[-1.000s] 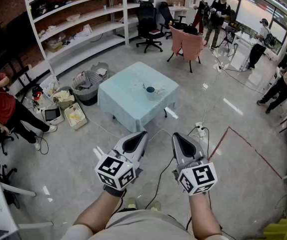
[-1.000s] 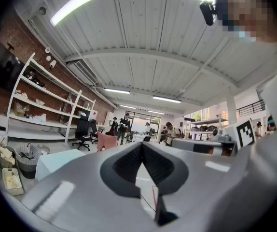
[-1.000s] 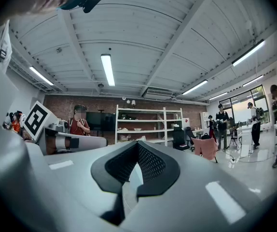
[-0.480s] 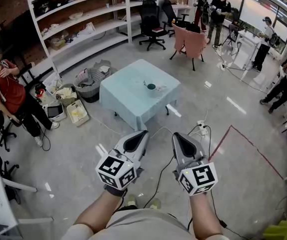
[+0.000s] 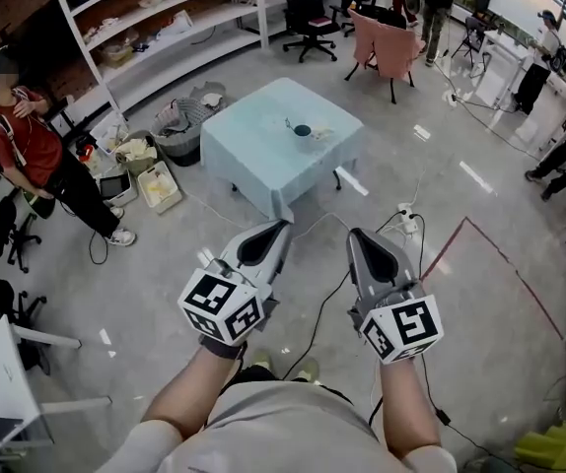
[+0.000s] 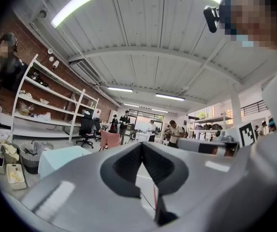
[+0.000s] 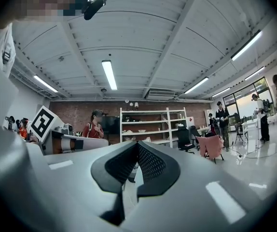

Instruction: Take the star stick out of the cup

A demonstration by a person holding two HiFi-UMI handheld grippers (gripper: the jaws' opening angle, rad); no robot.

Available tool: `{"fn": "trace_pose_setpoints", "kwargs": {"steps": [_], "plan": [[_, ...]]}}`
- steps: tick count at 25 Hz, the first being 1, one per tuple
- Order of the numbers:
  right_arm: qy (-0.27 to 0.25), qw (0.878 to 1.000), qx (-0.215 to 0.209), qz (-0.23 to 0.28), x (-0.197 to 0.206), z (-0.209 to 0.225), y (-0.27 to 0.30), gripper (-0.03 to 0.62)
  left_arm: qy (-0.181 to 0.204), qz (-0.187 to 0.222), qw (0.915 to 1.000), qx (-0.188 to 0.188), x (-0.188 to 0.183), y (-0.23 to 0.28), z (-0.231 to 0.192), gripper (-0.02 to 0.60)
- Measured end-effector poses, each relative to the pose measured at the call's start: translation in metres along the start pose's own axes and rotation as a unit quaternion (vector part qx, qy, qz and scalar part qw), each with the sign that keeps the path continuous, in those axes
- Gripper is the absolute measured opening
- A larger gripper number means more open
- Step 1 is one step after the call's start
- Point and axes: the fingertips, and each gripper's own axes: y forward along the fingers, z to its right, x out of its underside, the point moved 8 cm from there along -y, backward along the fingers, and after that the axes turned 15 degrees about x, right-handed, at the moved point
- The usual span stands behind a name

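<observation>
A small dark cup (image 5: 303,130) stands on a table draped in pale blue cloth (image 5: 263,161), several steps ahead of me in the head view. A thin stick (image 5: 289,124) seems to rise beside the cup's rim; it is too small to make out a star. Both grippers are held low in front of my body, far short of the table. My left gripper (image 5: 281,226) is shut with nothing in it, jaws meeting at the tips (image 6: 141,144). My right gripper (image 5: 355,235) is likewise shut and holds nothing (image 7: 137,143).
A person in red (image 5: 29,144) stands at the left. Baskets (image 5: 179,126) and boxes (image 5: 157,186) sit left of the table. A cable and power strip (image 5: 406,223) lie on the floor to its right, next to a red tape line (image 5: 495,264). Shelves, office chairs and more people are beyond.
The table has shifted up in the head view. The person in red, seated a second ago, now stands. Both grippers stayed shut and side by side.
</observation>
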Motion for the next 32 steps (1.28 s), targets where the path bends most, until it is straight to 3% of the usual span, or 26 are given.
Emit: {"fn": "trace_pose_setpoints", "kwargs": {"steps": [7,14,20,32], "plan": [[0.003,1.0,-0.01,-0.013,0.01,0.014,0.009,0.011,0.0,-0.014,0.9998,-0.013,0.01,0.016,0.004,0.006],[0.001,1.0,-0.015,-0.022,0.023,0.018,0.039,0.011,0.001,-0.017,0.9997,-0.016,0.013,0.028,-0.021,0.006],[-0.011,0.999,-0.004,-0.031,0.03,0.022,0.088,0.011,-0.004,-0.013,0.9998,-0.016,0.015,0.047,-0.073,0.006],[-0.027,0.998,0.032,-0.054,0.062,0.003,0.237,0.011,-0.01,-0.018,0.9997,0.017,0.002,0.084,-0.224,0.006]]}}
